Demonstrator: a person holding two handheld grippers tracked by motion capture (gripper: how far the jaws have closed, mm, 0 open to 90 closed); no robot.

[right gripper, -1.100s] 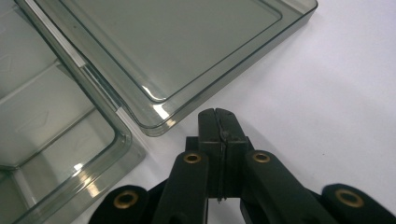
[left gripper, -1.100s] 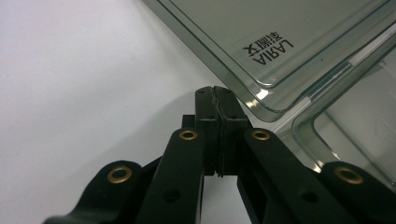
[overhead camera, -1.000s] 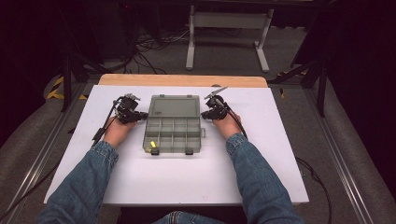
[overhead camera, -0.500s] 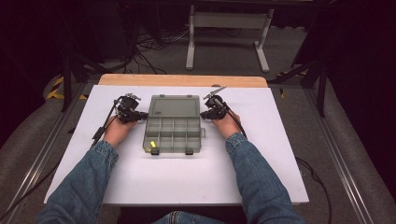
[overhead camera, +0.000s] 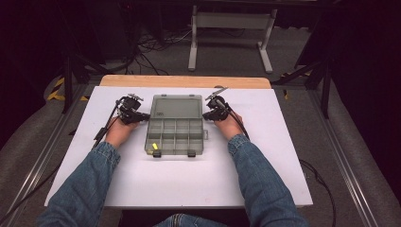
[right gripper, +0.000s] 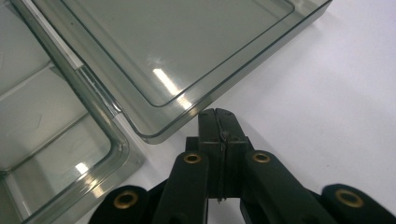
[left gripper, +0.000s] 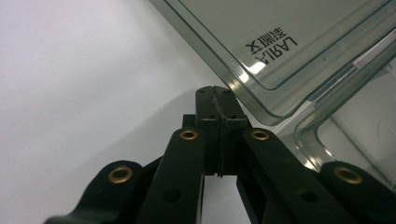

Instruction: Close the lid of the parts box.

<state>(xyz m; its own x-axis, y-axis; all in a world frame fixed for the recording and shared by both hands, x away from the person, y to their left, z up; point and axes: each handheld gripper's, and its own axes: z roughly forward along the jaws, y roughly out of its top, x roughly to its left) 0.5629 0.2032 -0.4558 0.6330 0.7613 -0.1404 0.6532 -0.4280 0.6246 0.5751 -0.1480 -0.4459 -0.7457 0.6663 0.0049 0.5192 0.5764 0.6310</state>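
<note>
A clear grey compartment box (overhead camera: 176, 125) lies open on the white table (overhead camera: 189, 184), its lid (overhead camera: 177, 108) folded flat toward the far side. A small yellow piece (overhead camera: 154, 146) sits in its near left compartment. My left gripper (overhead camera: 142, 115) rests shut at the box's left edge; in the left gripper view its tips (left gripper: 215, 93) meet beside the lid corner (left gripper: 261, 70), empty. My right gripper (overhead camera: 206, 114) rests shut at the box's right edge. The right gripper view has its closed tips (right gripper: 215, 114) just off the lid corner (right gripper: 154, 133).
A wooden strip (overhead camera: 184, 81) borders the table's far edge. Beyond it a grey metal stand (overhead camera: 231, 33) and cables lie on the dark floor. Metal rails (overhead camera: 331, 156) run along both sides of the table. Both denim sleeves (overhead camera: 90, 184) reach in from the near edge.
</note>
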